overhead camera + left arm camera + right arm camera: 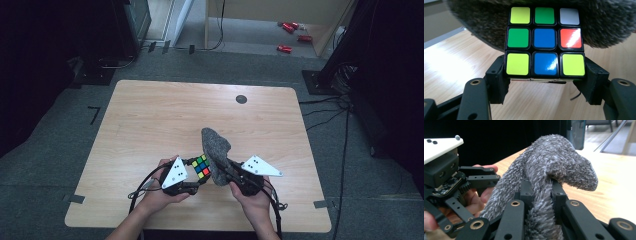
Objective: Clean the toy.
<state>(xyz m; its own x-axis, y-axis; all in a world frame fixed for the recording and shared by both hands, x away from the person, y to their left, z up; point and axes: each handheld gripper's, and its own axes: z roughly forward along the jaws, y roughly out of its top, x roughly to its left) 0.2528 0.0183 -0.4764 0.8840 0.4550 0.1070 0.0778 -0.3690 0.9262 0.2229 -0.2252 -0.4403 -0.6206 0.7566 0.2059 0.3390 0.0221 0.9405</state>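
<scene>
Two grippers meet low over the near edge of the counter [150, 115]. The left gripper [545, 87] has its jaws clamped on the bottom layer of a puzzle cube [544, 41], which looks rigid, glossy and likely slippery, so flat opposite faces suit it. The right gripper [540, 195] pinches a grey fuzzy cloth [554, 162], soft and light, drooping just behind the cube.

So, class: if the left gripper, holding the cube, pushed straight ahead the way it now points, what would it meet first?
Probably the grey cloth. In the left gripper view it hangs just beyond the cube clamped in the left gripper, held up by the right gripper. How close they are, or whether they touch, is unclear.
</scene>
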